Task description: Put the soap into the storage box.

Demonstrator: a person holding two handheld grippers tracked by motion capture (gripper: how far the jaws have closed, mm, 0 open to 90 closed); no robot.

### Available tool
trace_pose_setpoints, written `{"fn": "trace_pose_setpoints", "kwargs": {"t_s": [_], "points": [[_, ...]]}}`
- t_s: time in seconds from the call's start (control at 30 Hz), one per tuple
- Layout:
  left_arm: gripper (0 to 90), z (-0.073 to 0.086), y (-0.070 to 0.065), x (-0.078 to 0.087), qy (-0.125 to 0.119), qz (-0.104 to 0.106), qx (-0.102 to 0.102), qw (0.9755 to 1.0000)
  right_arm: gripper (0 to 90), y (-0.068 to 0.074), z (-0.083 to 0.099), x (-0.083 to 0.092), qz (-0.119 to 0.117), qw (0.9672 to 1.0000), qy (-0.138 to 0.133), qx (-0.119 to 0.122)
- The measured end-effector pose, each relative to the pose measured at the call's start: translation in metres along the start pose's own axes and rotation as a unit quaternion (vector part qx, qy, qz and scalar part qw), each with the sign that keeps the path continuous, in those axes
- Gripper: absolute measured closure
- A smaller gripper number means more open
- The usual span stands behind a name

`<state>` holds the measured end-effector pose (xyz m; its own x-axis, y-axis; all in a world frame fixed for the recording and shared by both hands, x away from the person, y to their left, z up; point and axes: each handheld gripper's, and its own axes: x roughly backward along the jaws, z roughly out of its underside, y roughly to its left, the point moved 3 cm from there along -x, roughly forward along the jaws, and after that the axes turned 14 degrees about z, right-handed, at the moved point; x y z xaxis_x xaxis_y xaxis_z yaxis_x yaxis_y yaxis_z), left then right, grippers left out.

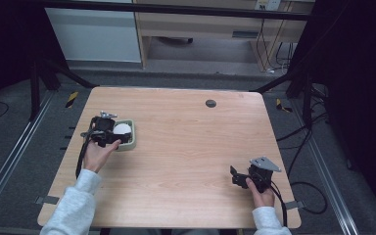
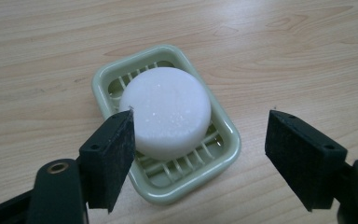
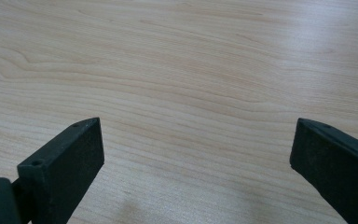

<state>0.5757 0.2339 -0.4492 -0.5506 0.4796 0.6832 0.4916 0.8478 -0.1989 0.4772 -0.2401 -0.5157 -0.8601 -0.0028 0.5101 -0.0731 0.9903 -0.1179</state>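
Grey floor and dark frame rails surround a light wooden table [image 1: 186, 147], which carries a pale green soap dish [image 2: 223, 140] near its left edge. A round white soap bar [image 2: 168, 109] lies flat in the soap dish, resting on the slatted bottom and covering most of it; small droplets show on its top face.

The left gripper [image 2: 198, 158] hovers at the near side of the soap dish with its jaws spread wide apart. In the left gripper view, one jaw overlaps the near left edge of the soap bar, while the other stands clear, to the right of the soap dish rim. Whether the first jaw touches the soap bar cannot be told. Nothing is clamped. In the high view, the left gripper [image 1: 108, 136] sits over the left part of the soap dish [image 1: 132, 142], and the person's hand and grey sleeve [image 1: 76, 205] run back toward the near table edge.

The right gripper [image 1: 239, 177] is well apart from the soap dish, close to the near right corner of the table. Its jaws are also wide apart and hold nothing; the right gripper view shows bare wood between them.

Open wood extends from the soap dish toward the far edge and across to the right gripper. A small dark round cap [image 1: 210, 103] sits in the tabletop near the far edge, well apart from the soap dish.
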Motion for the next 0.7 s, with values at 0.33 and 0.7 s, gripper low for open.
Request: {"fn": "trace_pose_setpoints", "kwargs": {"t_s": [0.33,0.7], "points": [[22.8,0.030,-0.011,0.019,-0.059,-0.003,-0.019,0.9981,3.2,0.001,0.000,0.001,-0.003,1.0000,0.001,-0.003],[22.0,0.070,-0.007,0.036,-0.073,-0.007,-0.021,0.9971,3.2,0.000,0.000,0.001,-0.003,1.0000,-0.001,-0.001]]}}
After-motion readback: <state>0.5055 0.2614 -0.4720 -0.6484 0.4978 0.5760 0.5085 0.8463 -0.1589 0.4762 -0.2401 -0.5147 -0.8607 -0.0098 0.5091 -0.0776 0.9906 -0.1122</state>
